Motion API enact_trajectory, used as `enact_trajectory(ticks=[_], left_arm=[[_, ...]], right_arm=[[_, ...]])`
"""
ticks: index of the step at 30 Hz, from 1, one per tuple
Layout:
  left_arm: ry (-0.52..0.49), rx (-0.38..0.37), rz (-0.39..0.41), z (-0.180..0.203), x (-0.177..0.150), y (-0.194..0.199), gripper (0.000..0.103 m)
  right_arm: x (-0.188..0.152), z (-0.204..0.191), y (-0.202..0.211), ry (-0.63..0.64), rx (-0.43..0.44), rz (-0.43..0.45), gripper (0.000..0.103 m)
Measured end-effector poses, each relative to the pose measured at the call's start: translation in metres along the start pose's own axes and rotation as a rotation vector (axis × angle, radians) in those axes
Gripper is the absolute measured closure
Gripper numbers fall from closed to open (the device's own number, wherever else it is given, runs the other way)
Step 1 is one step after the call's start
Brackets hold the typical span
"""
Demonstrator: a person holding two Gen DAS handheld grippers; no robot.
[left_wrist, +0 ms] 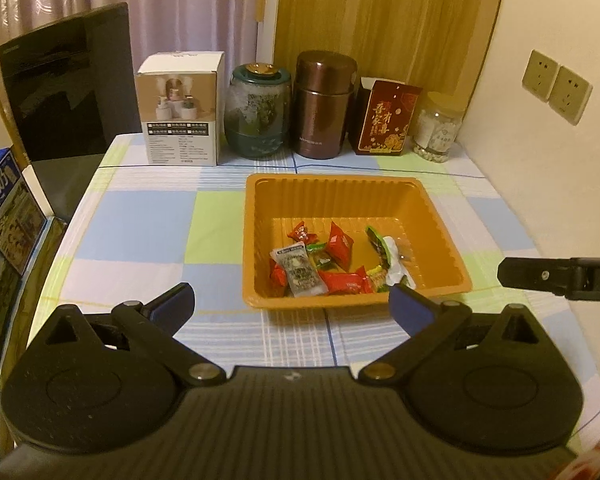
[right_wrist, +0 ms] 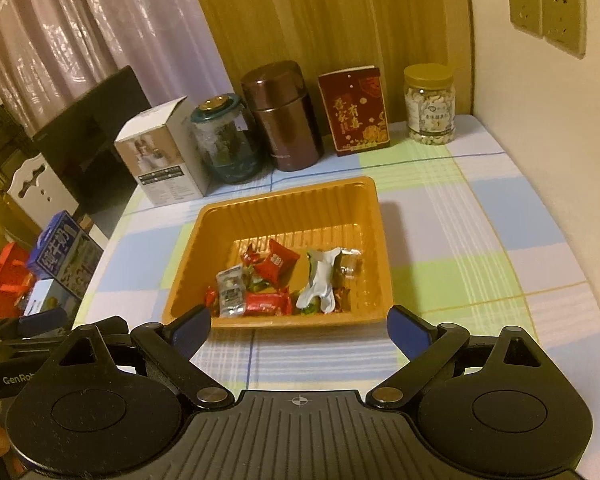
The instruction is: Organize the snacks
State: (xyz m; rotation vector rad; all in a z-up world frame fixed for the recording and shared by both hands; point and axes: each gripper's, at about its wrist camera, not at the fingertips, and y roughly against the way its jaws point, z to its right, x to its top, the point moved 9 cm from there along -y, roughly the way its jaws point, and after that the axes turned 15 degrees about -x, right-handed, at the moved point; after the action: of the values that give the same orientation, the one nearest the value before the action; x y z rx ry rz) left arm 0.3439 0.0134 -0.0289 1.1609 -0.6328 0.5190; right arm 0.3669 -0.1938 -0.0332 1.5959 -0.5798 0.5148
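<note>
Ribbed orange plastic tray held crinkled foil snack packets, perhaps candies. It sat on the checked-cloth worktop. Left tongs and right tongs both gaped wide, empty.

**Gloss and cloth around the tray**

The tray is ribbed orange plastic, glossy. Inside it, wrappers look like shiny foil and film. Under it, a checked cloth lies matt. Behind it stand a polished brown metal flask, a cardboard box and a clear plastic jar.
</note>
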Motion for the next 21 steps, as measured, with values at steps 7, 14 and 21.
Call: enact_trajectory(ticks=[7, 14, 21], left_arm=[[-0.024, 0.017, 0.046, 0.020, -0.014, 0.043, 0.000], [-0.027, 0.016, 0.093, 0.039, -0.030, 0.084, 0.000], [-0.039, 0.019, 0.123, 0.057, -0.048, 0.120, 0.000]], right_arm=[[-0.018, 0.001, 0.038, 0.002, -0.002, 0.035, 0.009], [-0.042, 0.003, 0.080, -0.003, 0.005, 0.073, 0.009], [-0.067, 0.010, 0.124, -0.039, 0.019, 0.116, 0.009]])
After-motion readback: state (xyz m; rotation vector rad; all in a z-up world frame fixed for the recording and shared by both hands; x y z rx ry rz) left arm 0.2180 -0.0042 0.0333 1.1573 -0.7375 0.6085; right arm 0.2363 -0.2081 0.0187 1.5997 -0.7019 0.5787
